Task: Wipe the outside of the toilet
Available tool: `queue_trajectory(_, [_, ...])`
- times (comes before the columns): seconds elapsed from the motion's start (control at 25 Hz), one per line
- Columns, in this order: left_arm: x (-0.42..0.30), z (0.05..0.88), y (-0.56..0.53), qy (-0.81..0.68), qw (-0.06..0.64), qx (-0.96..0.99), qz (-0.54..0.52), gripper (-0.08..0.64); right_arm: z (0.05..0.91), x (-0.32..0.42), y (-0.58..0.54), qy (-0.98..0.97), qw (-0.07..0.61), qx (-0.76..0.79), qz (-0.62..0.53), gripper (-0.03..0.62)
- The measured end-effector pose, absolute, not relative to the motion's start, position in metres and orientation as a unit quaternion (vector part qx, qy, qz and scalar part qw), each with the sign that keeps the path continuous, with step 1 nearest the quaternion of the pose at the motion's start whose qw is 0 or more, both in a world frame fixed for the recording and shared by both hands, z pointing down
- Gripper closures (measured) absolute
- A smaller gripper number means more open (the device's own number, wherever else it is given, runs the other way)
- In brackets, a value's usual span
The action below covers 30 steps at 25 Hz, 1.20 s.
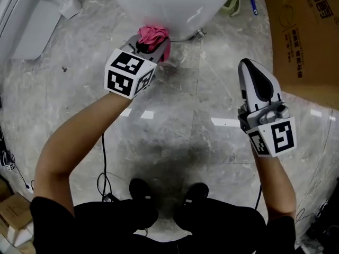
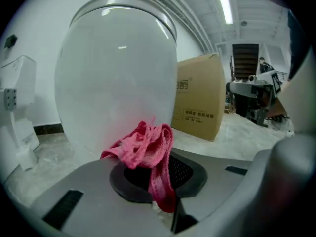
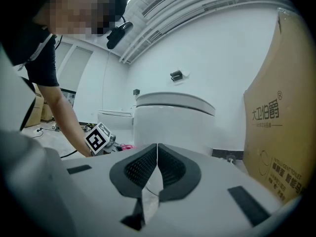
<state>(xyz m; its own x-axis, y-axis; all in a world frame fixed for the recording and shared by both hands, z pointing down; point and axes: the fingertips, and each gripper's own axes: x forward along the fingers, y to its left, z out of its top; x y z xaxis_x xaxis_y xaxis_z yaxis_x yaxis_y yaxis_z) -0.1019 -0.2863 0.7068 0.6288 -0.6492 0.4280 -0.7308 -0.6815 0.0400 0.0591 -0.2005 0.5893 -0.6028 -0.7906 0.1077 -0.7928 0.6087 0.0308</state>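
The white toilet [image 1: 175, 7] fills the top middle of the head view, and its rounded bowl front [image 2: 116, 83] looms large in the left gripper view. My left gripper [image 1: 156, 44] is shut on a crumpled pink cloth [image 1: 152, 35], held low against the base of the bowl. The pink cloth [image 2: 148, 152] bunches out of the closed jaws, close to the porcelain. My right gripper [image 1: 255, 78] hangs to the right over the floor, shut with nothing in it. The toilet [image 3: 173, 120] and the left gripper's marker cube [image 3: 98, 138] show in the right gripper view.
A large cardboard box [image 1: 304, 36] stands at the right, close to the right gripper. A white fixture [image 1: 32, 20] lies at the far left. Cables [image 1: 106, 179] trail over the grey marble floor [image 1: 175, 120]. The person's black shoes [image 1: 169, 194] stand below.
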Motion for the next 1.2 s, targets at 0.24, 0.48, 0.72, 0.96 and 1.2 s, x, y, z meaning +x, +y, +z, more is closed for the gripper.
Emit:
queue_trajectory(0.24, [-0.069, 0.72, -0.288, -0.416, 0.161, 0.881, 0.156, 0.5, 0.593, 0.075, -0.198, -0.89, 0.057, 0.453, 0.011, 0.56])
queue_trajectory(0.48, [-0.025, 0.731, -0.297, -0.412, 0.199, 0.878, 0.137, 0.5, 0.597, 0.095, -0.194, -0.877, 0.048, 0.478, 0.024, 0.56])
queue_trajectory(0.72, [0.028, 0.732, -0.322, -0.411, 0.26, 0.868, 0.098, 0.5, 0.595, 0.11, -0.193, -0.869, 0.043, 0.492, 0.023, 0.56])
queue_trajectory(0.96, [0.07, 0.736, -0.348, -0.396, 0.283, 0.87, 0.075, 0.5, 0.592, 0.119, -0.193, -0.864, 0.041, 0.501, 0.024, 0.56])
queue_trajectory(1.2, [0.014, 0.741, -0.261, -0.242, 0.164, 0.947, 0.13, 0.5, 0.59, 0.127, -0.199, -0.863, 0.039, 0.503, 0.026, 0.56])
